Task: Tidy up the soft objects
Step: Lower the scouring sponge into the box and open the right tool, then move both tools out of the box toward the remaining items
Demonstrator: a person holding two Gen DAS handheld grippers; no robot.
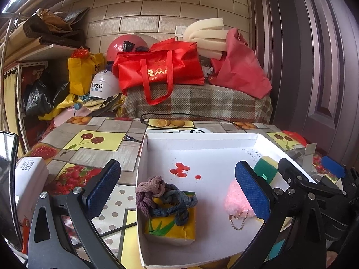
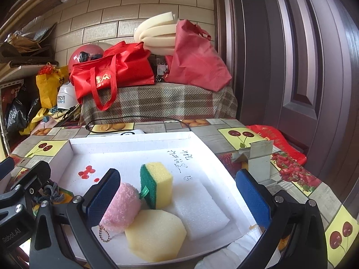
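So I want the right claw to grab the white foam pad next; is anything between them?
Nothing visible blocks it. The right claw hangs open over the box, and the white foam pad lies bare beside the yellow sponge.

Both views sit low and close over the bench, each looking forward along its own hand-held gripper toward the tiled wall and the door.

The left wrist view looks from the left near corner of the white box, over the yellow tissue pack and braided cord.

The right wrist view looks from further right, straight over the pink puff, green-and-yellow sponge, pale yellow sponge and white foam pad.

Both share the box, the pink puff, the green-and-yellow sponge, red stains, the red bag, foam rolls and plaid cover. The left view catches the right hand-held gripper at its right edge.
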